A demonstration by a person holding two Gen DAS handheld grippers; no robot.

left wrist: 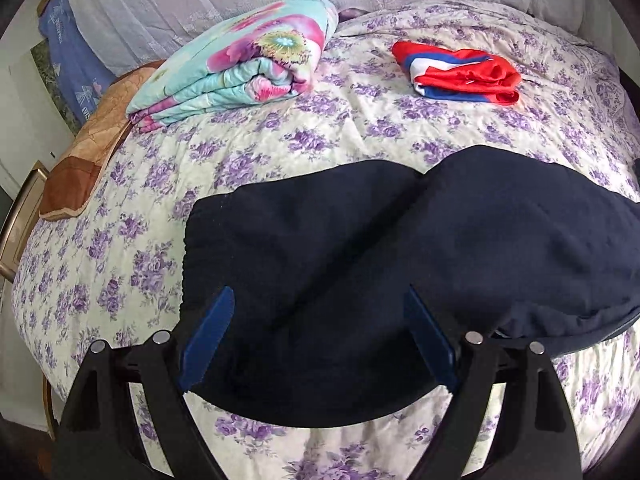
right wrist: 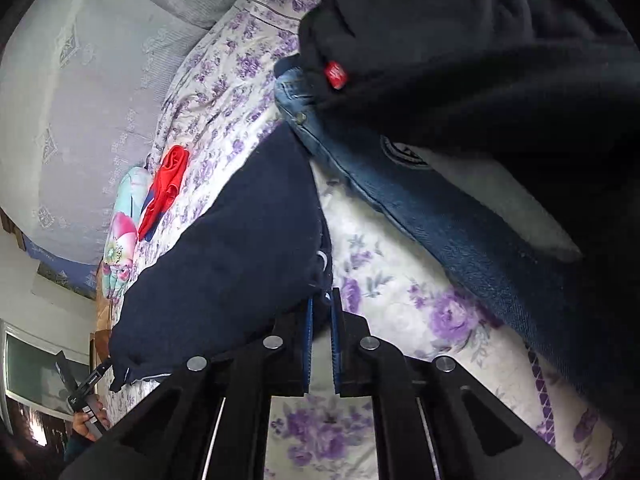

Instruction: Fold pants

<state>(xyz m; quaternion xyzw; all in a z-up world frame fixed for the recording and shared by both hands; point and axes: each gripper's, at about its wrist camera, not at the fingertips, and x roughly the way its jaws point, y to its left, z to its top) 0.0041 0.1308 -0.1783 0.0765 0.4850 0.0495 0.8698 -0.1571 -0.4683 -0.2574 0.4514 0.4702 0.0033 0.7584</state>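
Observation:
Dark navy pants lie folded in a wide band across the floral bedspread. My left gripper is open, its blue fingers spread wide just above the near part of the pants. In the right wrist view my right gripper is shut on the waistband end of the navy pants, by a white eyelet. The cloth sits between the blue fingers.
A folded floral quilt and a folded red, white and blue garment lie farther back on the bed. Blue jeans and dark clothing are piled to the right. A brown cushion sits at the left edge.

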